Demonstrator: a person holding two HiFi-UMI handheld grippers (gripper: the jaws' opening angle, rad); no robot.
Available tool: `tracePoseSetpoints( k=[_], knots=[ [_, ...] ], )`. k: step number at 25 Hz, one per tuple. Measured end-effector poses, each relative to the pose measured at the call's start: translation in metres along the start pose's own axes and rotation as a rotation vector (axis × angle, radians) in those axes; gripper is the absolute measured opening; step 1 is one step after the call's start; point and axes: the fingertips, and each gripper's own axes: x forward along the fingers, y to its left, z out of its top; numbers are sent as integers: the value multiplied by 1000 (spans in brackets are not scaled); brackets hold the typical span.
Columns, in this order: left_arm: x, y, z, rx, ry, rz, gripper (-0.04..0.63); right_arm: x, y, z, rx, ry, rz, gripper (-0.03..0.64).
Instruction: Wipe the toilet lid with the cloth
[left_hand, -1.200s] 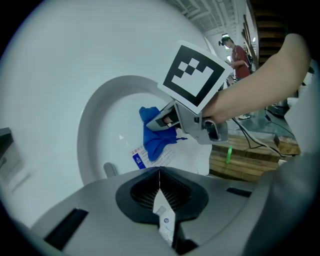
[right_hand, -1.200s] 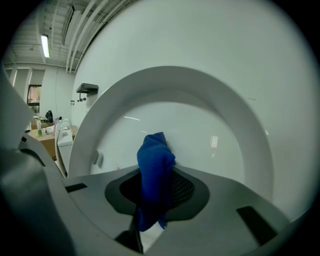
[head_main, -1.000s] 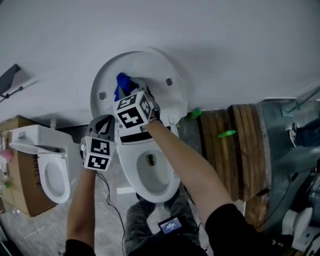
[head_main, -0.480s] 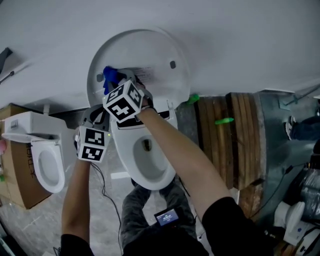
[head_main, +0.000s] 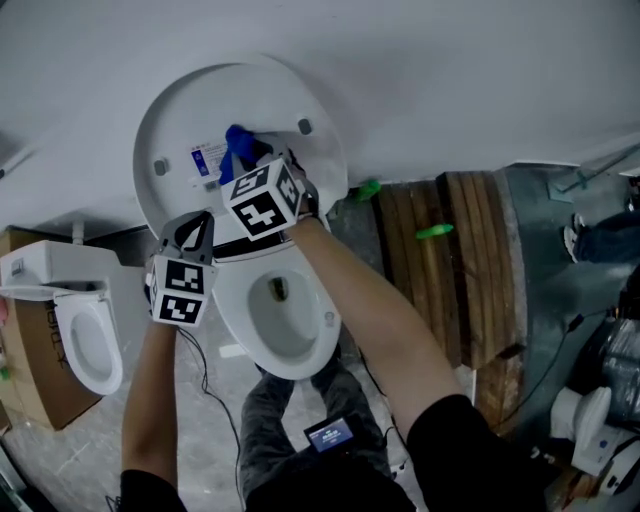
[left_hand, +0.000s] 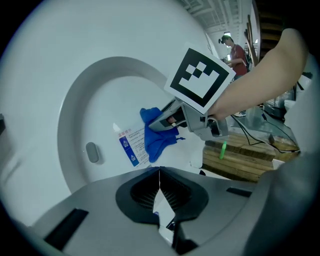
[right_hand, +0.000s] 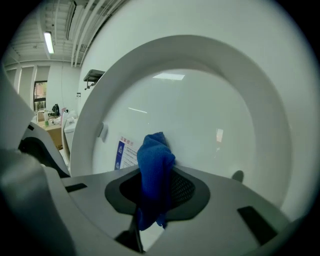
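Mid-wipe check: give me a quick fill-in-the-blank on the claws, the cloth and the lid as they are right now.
The right claw is shut on a cloth whose colour is ____.
The left claw is shut and holds ____.
In the left gripper view, the printed sticker on the raised toilet lid sits to the cloth's ____.
Missing words: blue; nothing; left.

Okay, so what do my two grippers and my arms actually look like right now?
The left gripper and right gripper are grey plastic shells with black ribbed pads. Each carries a white marker cube printed with black squares. A thin dark cable hangs below the left one. The arms are bare below short black sleeves.
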Motion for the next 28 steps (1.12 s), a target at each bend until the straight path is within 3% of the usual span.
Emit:
tracePoseSetpoints(
  k=[6,14,21,28],
  knots=[
    [16,-27,22,19,-2,-24,12,-21,-56,-17,64,0,-73,91],
    [30,-50,36,29,-7,-32,12,-29,-80,-64,93,65,-90,91],
    [39,-56,11,19,20,-23,12,-15,-79,-102,81,121,-104,91],
    [45,-46,-40,-15,48,-20,12,0,-73,-110,45,94,-145,91]
  ],
)
